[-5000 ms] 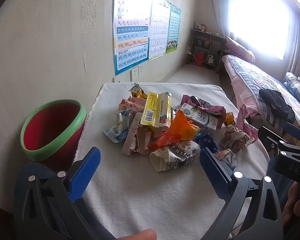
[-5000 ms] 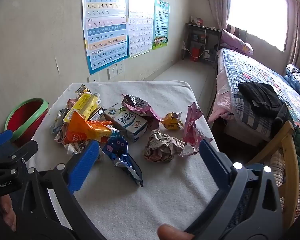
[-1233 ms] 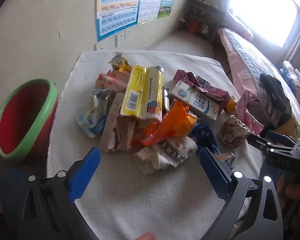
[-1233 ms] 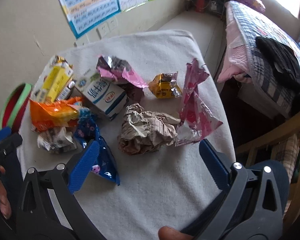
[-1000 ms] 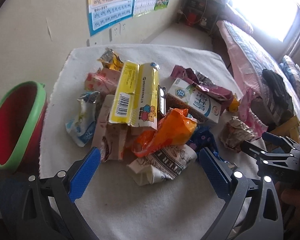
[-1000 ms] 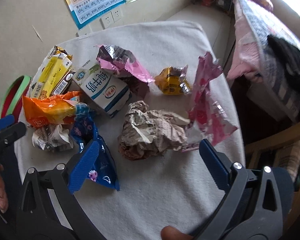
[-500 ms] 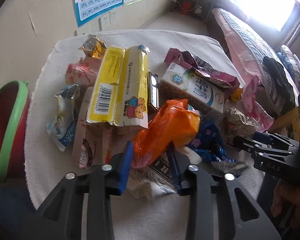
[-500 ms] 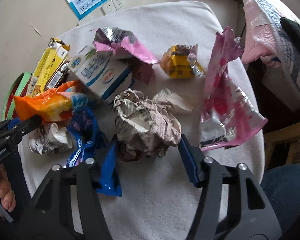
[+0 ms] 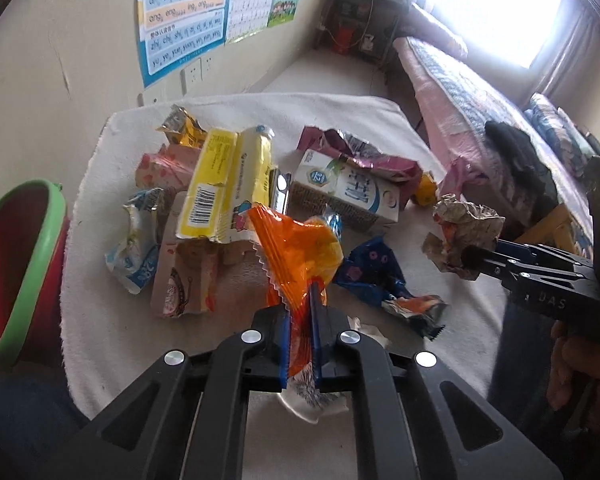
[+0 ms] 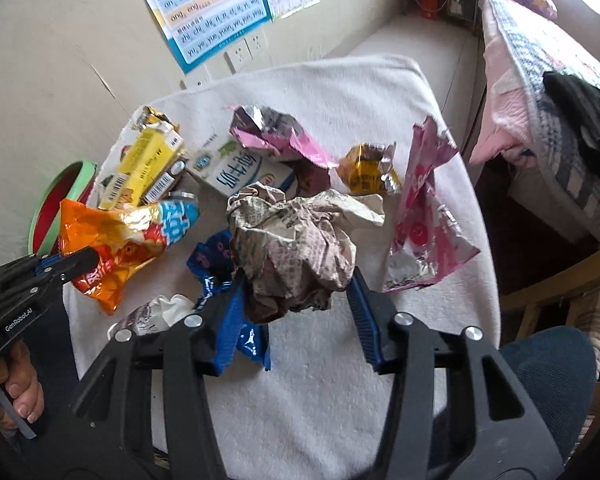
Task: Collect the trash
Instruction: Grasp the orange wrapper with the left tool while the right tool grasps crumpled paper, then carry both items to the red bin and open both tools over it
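the red bin with a green rim point(image 9: 18, 264) stands at the far left, just beside the desk point(image 9: 340, 112), which is draped in a white cloth. on the cloth next to the bin lies a heap of trash: a blue-and-white wrapper point(image 9: 136, 248), a pink carton point(image 9: 168, 168) and a flattened yellow box point(image 9: 228, 184). the left tool point(image 9: 300, 312) is pressed together on an orange snack bag point(image 9: 300, 252), pinching its crimped lower edge, with the bag sticking up above the heap. past it a white milk carton point(image 9: 352, 192) lies under a maroon wrapper point(image 9: 360, 156), and a blue wrapper point(image 9: 376, 276) lies flat on the cloth. the right tool point(image 10: 296, 300) has just been closing and now squeezes a crumpled paper ball point(image 10: 296, 248) between its blue pads, held clear of the cloth. further right lie a small gold wrapper point(image 10: 368, 172) and a pink foil bag point(image 10: 424, 216), near the desk's right edge. a bed point(image 9: 480, 112) stands beyond.
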A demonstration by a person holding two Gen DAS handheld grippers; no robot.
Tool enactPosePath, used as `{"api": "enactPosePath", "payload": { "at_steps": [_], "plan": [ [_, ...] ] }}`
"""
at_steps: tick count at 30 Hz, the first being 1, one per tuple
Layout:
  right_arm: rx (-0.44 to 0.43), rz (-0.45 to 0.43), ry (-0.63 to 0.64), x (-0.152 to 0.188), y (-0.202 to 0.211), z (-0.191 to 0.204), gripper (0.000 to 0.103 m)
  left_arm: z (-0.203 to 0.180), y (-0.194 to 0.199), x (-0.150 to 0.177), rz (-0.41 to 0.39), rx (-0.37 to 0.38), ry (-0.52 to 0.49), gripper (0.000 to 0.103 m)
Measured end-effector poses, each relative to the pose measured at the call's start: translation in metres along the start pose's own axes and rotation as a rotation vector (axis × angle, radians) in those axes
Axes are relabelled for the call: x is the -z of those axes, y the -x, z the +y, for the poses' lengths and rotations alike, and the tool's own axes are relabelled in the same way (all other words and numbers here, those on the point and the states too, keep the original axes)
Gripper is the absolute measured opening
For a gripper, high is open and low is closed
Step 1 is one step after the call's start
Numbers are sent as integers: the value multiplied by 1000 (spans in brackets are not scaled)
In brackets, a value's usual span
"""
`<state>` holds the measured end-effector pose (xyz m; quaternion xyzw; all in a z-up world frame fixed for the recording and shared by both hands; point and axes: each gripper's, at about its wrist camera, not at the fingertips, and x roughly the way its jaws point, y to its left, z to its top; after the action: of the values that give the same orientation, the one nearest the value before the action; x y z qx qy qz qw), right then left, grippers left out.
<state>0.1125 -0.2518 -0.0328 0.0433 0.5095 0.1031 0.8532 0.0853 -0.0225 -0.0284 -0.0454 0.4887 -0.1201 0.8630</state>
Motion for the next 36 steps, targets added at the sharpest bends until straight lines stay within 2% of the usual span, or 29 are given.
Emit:
{"api": "enactPosePath", "payload": {
  "at_steps": [9,15,18,21,27,36],
  "plan": [
    [-53,-68,52,-12,36,28,48,19,49,-1,-99,38,83,5],
    [-87,-111,122,-27,57,62,48,37,71,-2,-134,56,153,5],
    [-94,-129,150,-31,65,76,48,40,78,2,-123,90,157,5],
    [-99,-142,178,-34,70,89,48,43,92,8,-146,96,151,5],
    [-131,-144,228,-40,70,118,48,64,113,18,-192,10,177,5],
    [-217,-139,328,-62,64,184,48,125,151,16,-242,-109,300,5]
  ]
}}
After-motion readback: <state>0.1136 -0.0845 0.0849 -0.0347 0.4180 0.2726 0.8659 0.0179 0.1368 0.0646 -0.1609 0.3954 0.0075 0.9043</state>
